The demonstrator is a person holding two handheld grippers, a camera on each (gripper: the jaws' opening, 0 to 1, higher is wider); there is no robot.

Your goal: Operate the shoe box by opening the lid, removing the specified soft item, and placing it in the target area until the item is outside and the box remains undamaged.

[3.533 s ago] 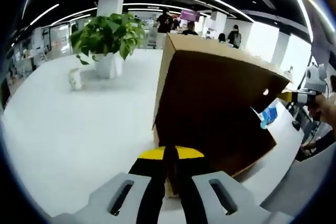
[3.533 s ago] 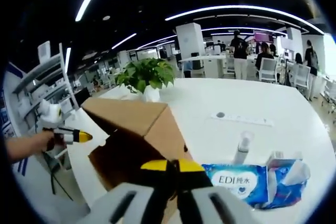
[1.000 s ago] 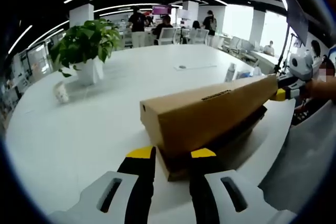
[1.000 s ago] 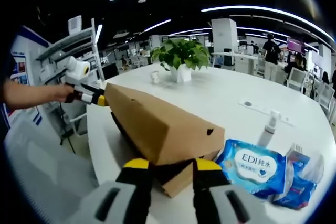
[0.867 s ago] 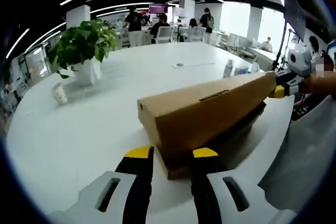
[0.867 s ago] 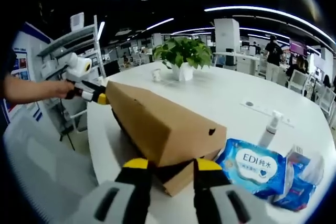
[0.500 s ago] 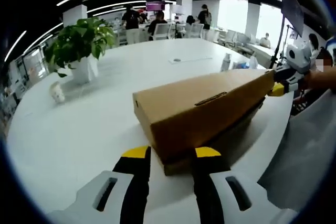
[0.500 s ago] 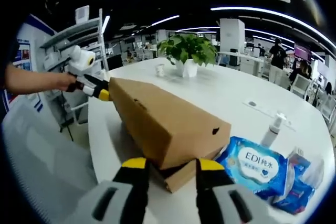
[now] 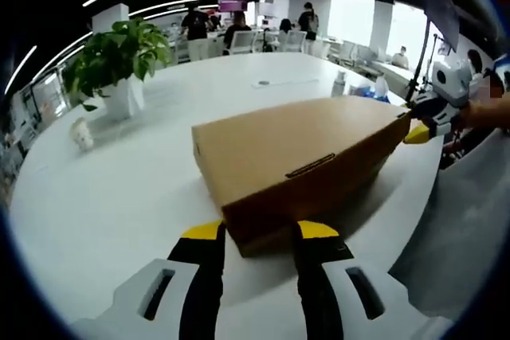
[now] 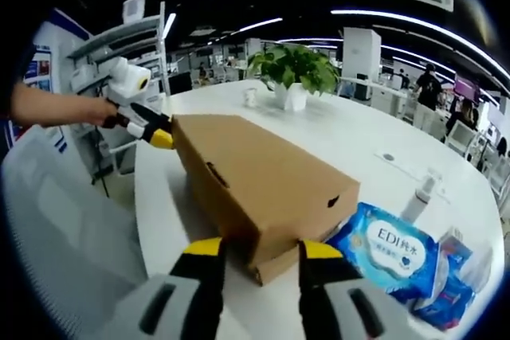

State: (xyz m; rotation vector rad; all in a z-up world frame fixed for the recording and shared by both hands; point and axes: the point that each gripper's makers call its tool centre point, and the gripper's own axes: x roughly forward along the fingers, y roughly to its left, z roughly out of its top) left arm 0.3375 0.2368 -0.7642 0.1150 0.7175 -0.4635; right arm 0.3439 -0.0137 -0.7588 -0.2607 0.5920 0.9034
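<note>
White table [image 9: 119, 165] bears the lidded shoe box [image 9: 295, 153]; both grippers' jaws spread at its corners.

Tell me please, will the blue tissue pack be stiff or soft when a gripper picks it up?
Probably soft. The tissue pack has a glossy, wrinkled plastic wrap, so it may dent and slip a little. It lies flat on the table beside the box, so rolling seems unlikely.

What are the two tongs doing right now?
Left tongs: open, a corner of the box between the jaws.
Right tongs: open, astride the opposite corner.
</note>
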